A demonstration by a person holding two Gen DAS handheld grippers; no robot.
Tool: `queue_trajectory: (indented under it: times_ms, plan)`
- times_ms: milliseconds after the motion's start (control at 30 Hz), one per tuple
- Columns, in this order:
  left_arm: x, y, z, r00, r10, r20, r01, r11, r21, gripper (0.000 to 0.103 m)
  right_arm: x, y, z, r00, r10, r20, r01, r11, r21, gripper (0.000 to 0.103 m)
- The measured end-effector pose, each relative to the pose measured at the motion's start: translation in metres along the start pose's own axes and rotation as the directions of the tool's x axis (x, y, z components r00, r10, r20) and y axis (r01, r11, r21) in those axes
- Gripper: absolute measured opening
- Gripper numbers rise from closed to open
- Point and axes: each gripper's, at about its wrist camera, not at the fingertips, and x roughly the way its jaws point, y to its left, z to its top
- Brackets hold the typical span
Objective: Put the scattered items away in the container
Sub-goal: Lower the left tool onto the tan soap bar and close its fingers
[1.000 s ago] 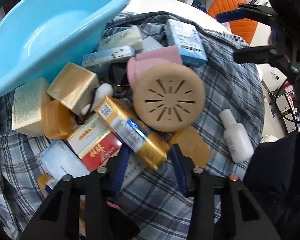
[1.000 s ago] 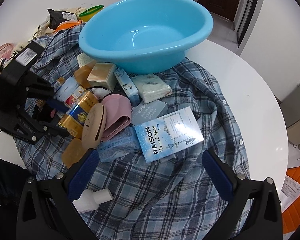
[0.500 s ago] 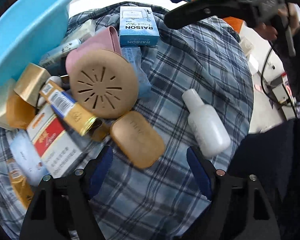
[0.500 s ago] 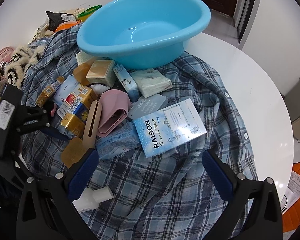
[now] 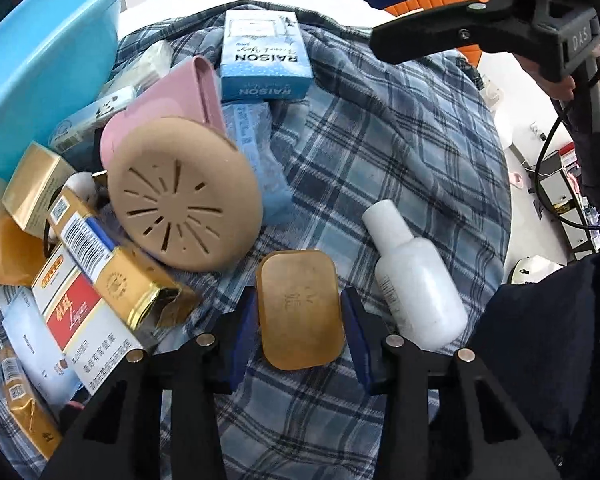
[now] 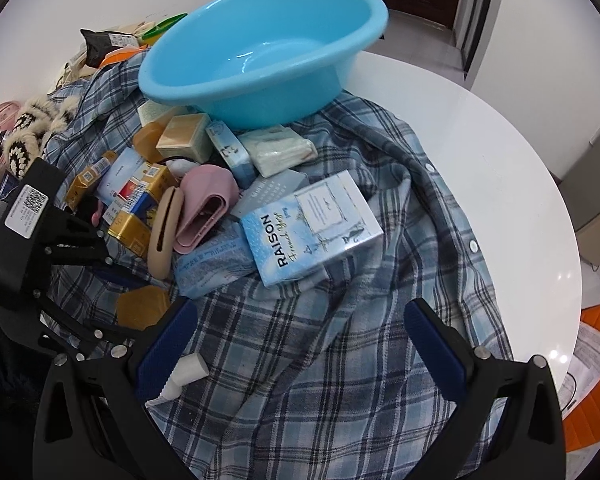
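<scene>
The amber soap bar (image 5: 300,312) lies on the plaid shirt (image 5: 380,152), and my left gripper (image 5: 298,320) is closing on it, its blue pads (image 5: 244,332) touching both long sides. A pile of boxes, a tan slotted disc (image 5: 184,200), a pink pouch (image 5: 180,96) and a RAISON box (image 6: 312,228) sits in front of the blue basin (image 6: 188,92). A white bottle (image 5: 412,276) lies just right of the soap. My right gripper (image 6: 300,320) hangs open over bare plaid cloth, nothing between its fingers.
The shirt covers a round white table (image 6: 500,184). Gold and red-white cartons (image 5: 112,272) crowd the left of the soap. Fuzzy knitted things (image 6: 32,136) and bags lie at the far left edge. An orange chair (image 6: 596,344) stands beyond the table.
My left gripper shifted right from the gold carton to the soap bar, spread wide around it, then narrowed onto its sides. The right gripper barely moved.
</scene>
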Motion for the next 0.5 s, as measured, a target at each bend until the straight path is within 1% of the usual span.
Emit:
queue_trajectory:
  times_ms: [33,67,100,133,167,233,300,333,367,400,433,500]
  plan:
    - [0.000,-0.001,0.000,1.000,0.014,0.000,-0.014,1.000,0.002,0.047,0.001,-0.001,0.000,1.000,0.003,-0.001,-0.003,1.000,0.005,0.103]
    - [0.001,-0.003,0.001,0.999,0.040,0.005,-0.040,0.999,0.008,0.052,0.001,-0.001,0.000,1.000,0.006,0.000,-0.006,1.000,0.009,0.103]
    - [0.003,-0.007,0.001,0.998,0.066,0.014,-0.066,0.998,0.021,0.068,0.002,0.000,0.001,1.000,0.010,0.001,-0.010,1.000,0.010,0.103]
    - [0.004,-0.011,0.000,0.996,0.080,0.029,-0.081,0.996,0.037,0.080,0.002,0.002,0.001,1.000,0.014,0.002,-0.014,1.000,0.007,0.103]
    - [0.004,-0.016,-0.001,0.995,0.084,0.044,-0.087,0.995,0.052,0.082,0.001,0.003,0.002,1.000,0.015,0.003,-0.015,1.000,0.002,0.103]
    - [0.007,-0.022,-0.002,0.995,0.088,0.048,-0.091,0.993,0.070,0.082,0.000,0.006,0.002,1.000,0.012,0.003,-0.012,1.000,-0.015,0.103]
    - [0.008,-0.022,-0.001,0.994,0.093,0.057,-0.096,0.994,0.057,0.082,-0.001,0.008,0.001,1.000,0.006,0.003,-0.006,1.000,-0.026,0.103]
    - [0.009,-0.021,0.000,0.994,0.092,0.061,-0.095,0.994,0.048,0.078,-0.001,0.008,0.000,1.000,0.004,0.003,-0.003,1.000,-0.028,0.103]
    - [0.010,-0.017,0.000,0.995,0.083,0.056,-0.085,0.996,0.034,0.067,-0.002,0.008,0.000,1.000,0.002,0.003,-0.002,1.000,-0.026,0.103]
    - [0.009,-0.014,0.000,0.993,0.102,0.065,-0.104,0.994,0.024,0.044,-0.002,0.007,0.000,1.000,0.000,0.002,0.000,1.000,-0.023,0.103]
    - [0.006,-0.011,0.001,0.990,0.120,0.070,-0.122,0.992,0.015,0.044,-0.002,0.006,-0.001,1.000,-0.002,0.001,0.002,1.000,-0.018,0.103]
    - [0.000,-0.007,0.000,0.993,0.098,0.071,-0.099,0.995,0.007,0.044,-0.002,0.003,-0.001,1.000,-0.005,0.001,0.005,1.000,-0.010,0.103]
